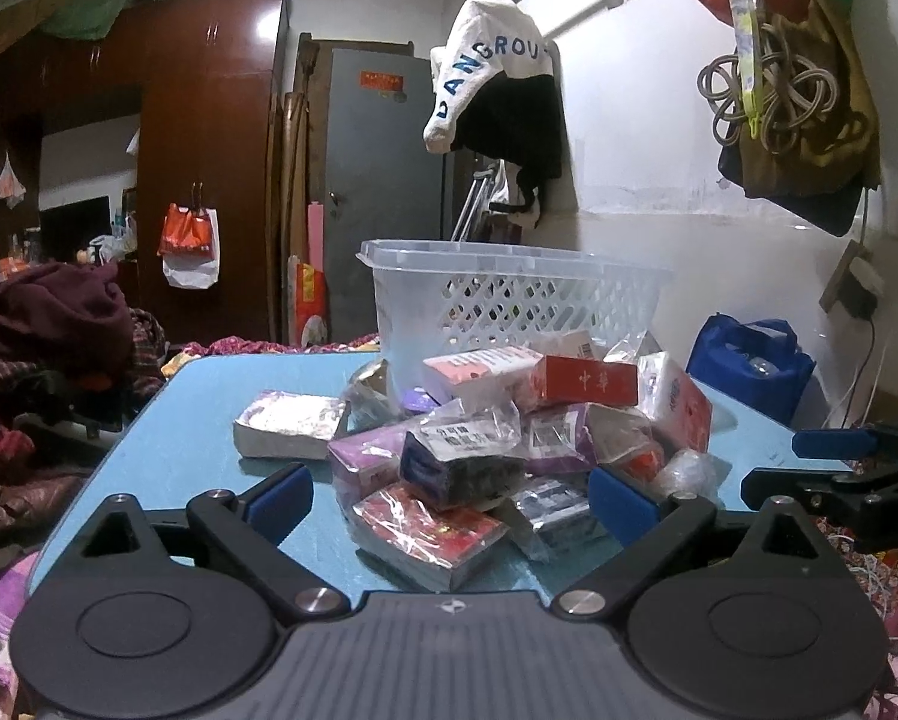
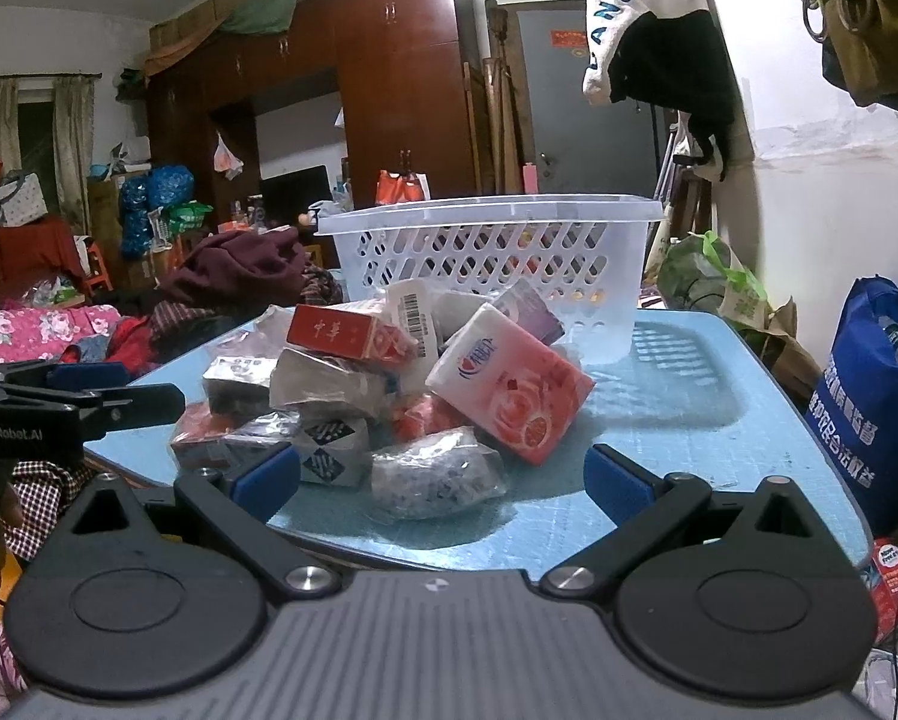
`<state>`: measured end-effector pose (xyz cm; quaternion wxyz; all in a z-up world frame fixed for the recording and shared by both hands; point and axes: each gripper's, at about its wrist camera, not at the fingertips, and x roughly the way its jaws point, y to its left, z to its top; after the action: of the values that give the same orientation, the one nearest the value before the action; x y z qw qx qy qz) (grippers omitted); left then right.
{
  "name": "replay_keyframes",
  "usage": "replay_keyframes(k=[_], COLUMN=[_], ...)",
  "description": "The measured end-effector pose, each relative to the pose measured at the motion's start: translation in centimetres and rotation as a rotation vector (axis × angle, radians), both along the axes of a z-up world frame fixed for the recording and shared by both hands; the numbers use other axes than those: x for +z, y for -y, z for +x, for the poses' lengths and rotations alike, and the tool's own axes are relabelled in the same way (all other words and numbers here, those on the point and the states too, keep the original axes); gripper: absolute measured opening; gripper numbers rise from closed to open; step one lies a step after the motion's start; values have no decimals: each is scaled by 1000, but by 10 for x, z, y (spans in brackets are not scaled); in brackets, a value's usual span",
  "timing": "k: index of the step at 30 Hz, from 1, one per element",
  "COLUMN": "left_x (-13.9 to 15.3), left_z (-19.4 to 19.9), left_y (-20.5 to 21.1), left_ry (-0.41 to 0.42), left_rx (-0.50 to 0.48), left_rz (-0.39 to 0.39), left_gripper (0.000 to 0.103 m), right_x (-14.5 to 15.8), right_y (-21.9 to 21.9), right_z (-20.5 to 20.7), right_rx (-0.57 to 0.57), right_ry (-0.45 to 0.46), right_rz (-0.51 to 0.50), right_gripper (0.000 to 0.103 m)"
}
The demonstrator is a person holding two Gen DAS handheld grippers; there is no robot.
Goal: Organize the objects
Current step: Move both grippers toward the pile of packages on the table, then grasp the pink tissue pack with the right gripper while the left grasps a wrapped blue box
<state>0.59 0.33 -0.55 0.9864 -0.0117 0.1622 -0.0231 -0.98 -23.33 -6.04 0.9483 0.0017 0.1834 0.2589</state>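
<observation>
Nearest the left gripper (image 1: 449,495), jaws spread wide and empty: a red film-wrapped packet (image 1: 428,534), flat, long axis running left to right, just ahead between the blue pads (image 1: 619,507). Right gripper (image 2: 443,480) likewise parted, holding nothing, facing a crinkly clear-wrapped bundle (image 2: 437,474) at the near edge of the pile (image 2: 389,384). Both about equally near; left better lined up, by the look of it. Heaped on the blue table (image 2: 676,420): glossy cardboard boxes, a soft pink tissue pack (image 2: 511,384), a red carton (image 2: 335,333). Behind, touching the heap: a white plastic lattice basket (image 2: 490,252), open-topped, apparently the destination.
</observation>
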Motion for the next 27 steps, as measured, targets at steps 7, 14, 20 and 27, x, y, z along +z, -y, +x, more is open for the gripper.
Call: replay_keyframes(k=[7, 14, 20, 27], left_x=[0, -2, 0, -7], left_z=[3, 9, 22, 49], left_y=[-6, -7, -3, 8], left_ry=[11, 30, 51, -24], left_rx=[3, -42, -83, -116], left_rz=[-10, -5, 21, 85], left_gripper=[99, 92, 81, 79], right_x=[4, 7, 8, 1], right_y=[-1, -4, 7, -11], right_z=[3, 10, 38, 65], right_rx=[26, -3, -26, 21], right_ry=[15, 55, 20, -28], right_rz=[25, -4, 38, -70], right_gripper=[103, 103, 101, 97])
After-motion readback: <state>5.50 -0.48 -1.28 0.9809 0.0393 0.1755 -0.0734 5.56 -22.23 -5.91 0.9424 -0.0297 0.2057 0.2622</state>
